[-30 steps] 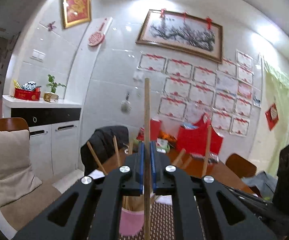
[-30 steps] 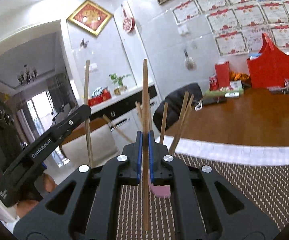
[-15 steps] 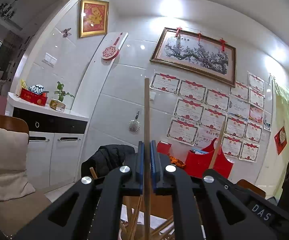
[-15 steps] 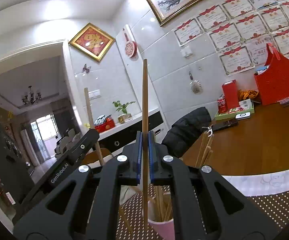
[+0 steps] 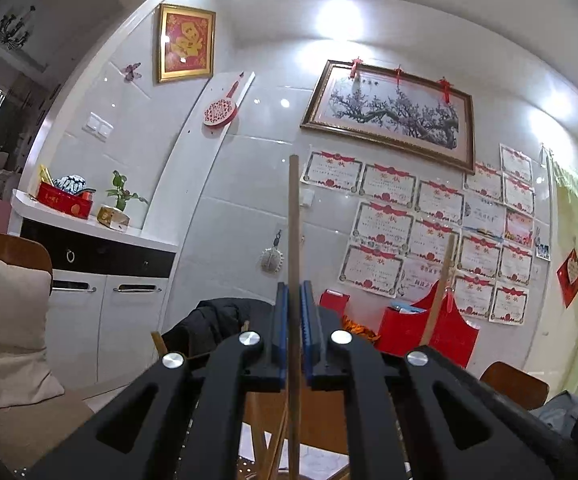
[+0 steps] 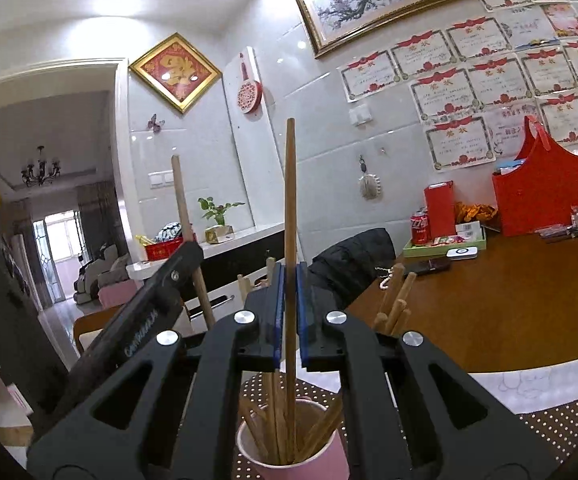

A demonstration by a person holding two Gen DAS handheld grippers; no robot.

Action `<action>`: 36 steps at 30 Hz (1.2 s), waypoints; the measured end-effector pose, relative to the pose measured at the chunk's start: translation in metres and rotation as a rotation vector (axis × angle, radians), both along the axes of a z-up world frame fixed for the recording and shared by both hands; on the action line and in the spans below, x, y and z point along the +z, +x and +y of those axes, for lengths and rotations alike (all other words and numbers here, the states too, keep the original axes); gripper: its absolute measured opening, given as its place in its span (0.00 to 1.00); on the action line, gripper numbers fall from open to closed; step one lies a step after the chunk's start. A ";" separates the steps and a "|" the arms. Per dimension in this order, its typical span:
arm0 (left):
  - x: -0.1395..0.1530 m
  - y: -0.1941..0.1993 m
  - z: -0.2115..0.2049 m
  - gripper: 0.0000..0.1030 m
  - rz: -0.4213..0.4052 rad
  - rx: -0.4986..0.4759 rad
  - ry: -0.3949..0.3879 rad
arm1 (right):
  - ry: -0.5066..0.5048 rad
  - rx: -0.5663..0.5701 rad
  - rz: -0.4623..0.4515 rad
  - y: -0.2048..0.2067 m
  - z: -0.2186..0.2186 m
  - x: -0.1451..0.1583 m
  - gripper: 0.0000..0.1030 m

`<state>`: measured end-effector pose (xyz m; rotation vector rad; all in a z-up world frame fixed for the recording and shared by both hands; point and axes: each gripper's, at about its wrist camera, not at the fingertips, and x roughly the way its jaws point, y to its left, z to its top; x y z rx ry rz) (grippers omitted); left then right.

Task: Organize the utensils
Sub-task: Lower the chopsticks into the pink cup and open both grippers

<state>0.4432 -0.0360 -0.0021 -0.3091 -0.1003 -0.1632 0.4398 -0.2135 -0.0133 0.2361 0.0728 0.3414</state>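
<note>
Evidently both grippers, left and right, clamp one upright chopstick each, right's tip entering the cup at frame bottom.

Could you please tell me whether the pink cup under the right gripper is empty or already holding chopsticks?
Holding chopsticks. In the right wrist view, several wooden chopsticks lean inside the pink cup, their tips rising past its rim.

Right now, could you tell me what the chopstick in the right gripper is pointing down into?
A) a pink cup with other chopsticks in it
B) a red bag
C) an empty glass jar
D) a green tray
A: in the right wrist view the chopstick clamped upright in the right gripper runs down into the pink cup, where several other chopsticks already stand.
</note>
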 end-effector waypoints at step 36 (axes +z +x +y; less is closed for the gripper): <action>0.008 -0.005 0.007 0.51 0.376 0.178 0.257 | -0.067 0.062 0.100 0.002 0.022 -0.001 0.06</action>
